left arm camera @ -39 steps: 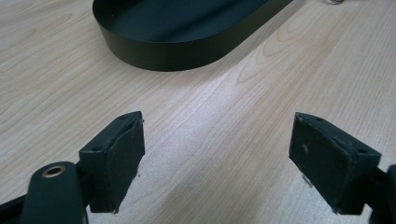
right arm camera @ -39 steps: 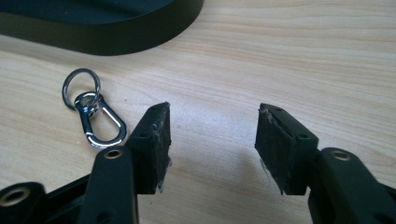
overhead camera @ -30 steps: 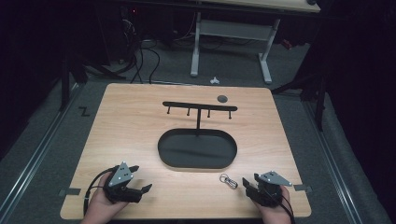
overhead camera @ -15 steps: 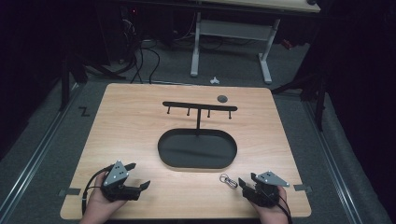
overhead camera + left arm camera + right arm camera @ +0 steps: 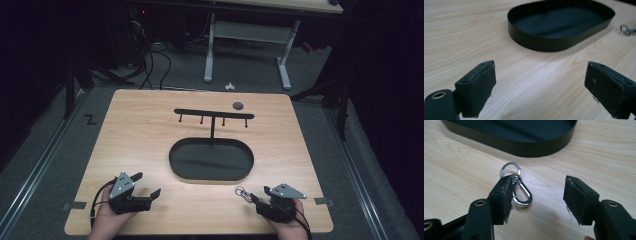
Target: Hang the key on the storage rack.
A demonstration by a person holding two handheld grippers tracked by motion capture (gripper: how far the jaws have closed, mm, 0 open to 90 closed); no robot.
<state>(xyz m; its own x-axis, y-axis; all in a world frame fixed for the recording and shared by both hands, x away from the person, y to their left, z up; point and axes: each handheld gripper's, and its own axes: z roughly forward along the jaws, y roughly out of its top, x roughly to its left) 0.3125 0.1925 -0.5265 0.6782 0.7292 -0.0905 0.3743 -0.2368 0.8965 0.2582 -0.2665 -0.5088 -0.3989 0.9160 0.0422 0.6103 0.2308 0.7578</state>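
Note:
A silver key ring with a snap clip [image 5: 520, 193] lies flat on the wooden table [image 5: 150, 130], just in front of the black oval tray [image 5: 524, 147]. My right gripper [image 5: 540, 195] is open and its jaws have just been opening. The clip lies between them, close to the left pad [image 5: 505, 197], and neither pad presses on it. From above, the right gripper [image 5: 256, 202] points left at the key ring [image 5: 243, 191]. My left gripper [image 5: 147, 185] rests open at the table's front left with nothing in it. In its own view the left gripper [image 5: 539, 85] faces the tray [image 5: 536, 42].
Behind the tray [image 5: 211, 179] stands a black T-shaped rack [image 5: 214, 115] with several hooks. A small grey disc [image 5: 238, 105] lies near the table's far edge. The key ring [image 5: 626, 29] shows at the right edge of the left gripper view. Dark floor and desk legs surround the table.
The right gripper has edged left toward the key ring and its jaws stand wider. The left gripper has stayed put.

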